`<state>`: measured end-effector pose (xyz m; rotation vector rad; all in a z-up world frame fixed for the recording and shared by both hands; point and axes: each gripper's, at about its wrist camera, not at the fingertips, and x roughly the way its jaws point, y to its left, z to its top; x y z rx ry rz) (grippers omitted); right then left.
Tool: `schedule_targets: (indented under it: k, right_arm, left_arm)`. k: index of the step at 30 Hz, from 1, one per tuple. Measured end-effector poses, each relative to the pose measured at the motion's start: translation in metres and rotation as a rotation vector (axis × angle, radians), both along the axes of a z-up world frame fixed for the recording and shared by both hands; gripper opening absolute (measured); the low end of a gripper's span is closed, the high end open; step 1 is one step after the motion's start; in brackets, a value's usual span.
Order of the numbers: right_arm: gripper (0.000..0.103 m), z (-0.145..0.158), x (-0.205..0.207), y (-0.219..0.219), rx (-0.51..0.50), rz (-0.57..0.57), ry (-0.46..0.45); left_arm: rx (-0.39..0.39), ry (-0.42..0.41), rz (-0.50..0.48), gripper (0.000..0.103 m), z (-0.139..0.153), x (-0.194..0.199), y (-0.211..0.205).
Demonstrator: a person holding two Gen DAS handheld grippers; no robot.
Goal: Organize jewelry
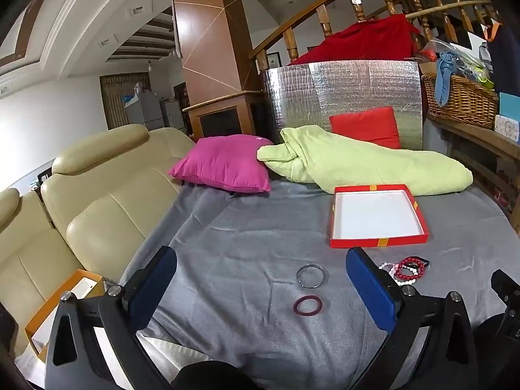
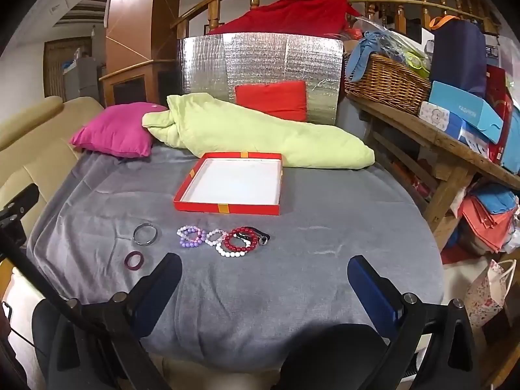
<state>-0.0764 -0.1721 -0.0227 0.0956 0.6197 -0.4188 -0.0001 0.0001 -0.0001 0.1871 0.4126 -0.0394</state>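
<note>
A shallow red box (image 2: pixel 227 208) (image 1: pixel 378 240) with a white inside lies on the grey cloth (image 2: pixel 292 276) (image 1: pixel 227 260). In front of it lie a silver bangle (image 2: pixel 145 234) (image 1: pixel 310 276), a maroon bangle (image 2: pixel 133 261) (image 1: pixel 307 306), a purple bead bracelet (image 2: pixel 190 236), a white bead bracelet (image 2: pixel 231 253), a red bead bracelet (image 2: pixel 241 240) (image 1: pixel 413 270) and a dark band (image 2: pixel 260 237). My left gripper (image 1: pixel 261 260) stands open above the two bangles. My right gripper (image 2: pixel 265 265) is open too, just short of the bead bracelets. Neither holds anything.
A pink cushion (image 2: pixel 117 130), a pale green blanket (image 2: pixel 260 136) and a red cushion (image 2: pixel 271 99) lie behind the box. A cream sofa (image 1: pixel 97 201) borders the left. A wooden bench (image 2: pixel 438 136) with a wicker basket (image 2: pixel 386 81) and boxes stands on the right.
</note>
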Motion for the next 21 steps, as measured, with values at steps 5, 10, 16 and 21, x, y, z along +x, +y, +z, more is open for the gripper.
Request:
schedule_targets:
  k: [5,10,16,21]
  right_arm:
    - [0.103,-0.0037,-0.0011,0.0001,-0.004,0.011,-0.001]
    - [0.103,-0.0028,0.0027,-0.0030,-0.001,0.001,-0.001]
    - [0.103,-0.0046,0.0024,-0.0035,0.001,-0.010,0.003]
    - [0.103,-0.0077,0.0036,-0.0055,0.025,-0.014,0.010]
  left_arm:
    - [0.004,0.000,-0.001,0.103,-0.0003,0.0003,0.0001]
    - [0.001,0.003,-0.002,0.103,-0.0041,0.0045,0.0022]
    - [0.006,0.008,-0.003,0.103,0.0002,0.0027,-0.0020]
    - [-0.003,0.013,-0.007,0.103,-0.0040,0.0024,-0.0021]
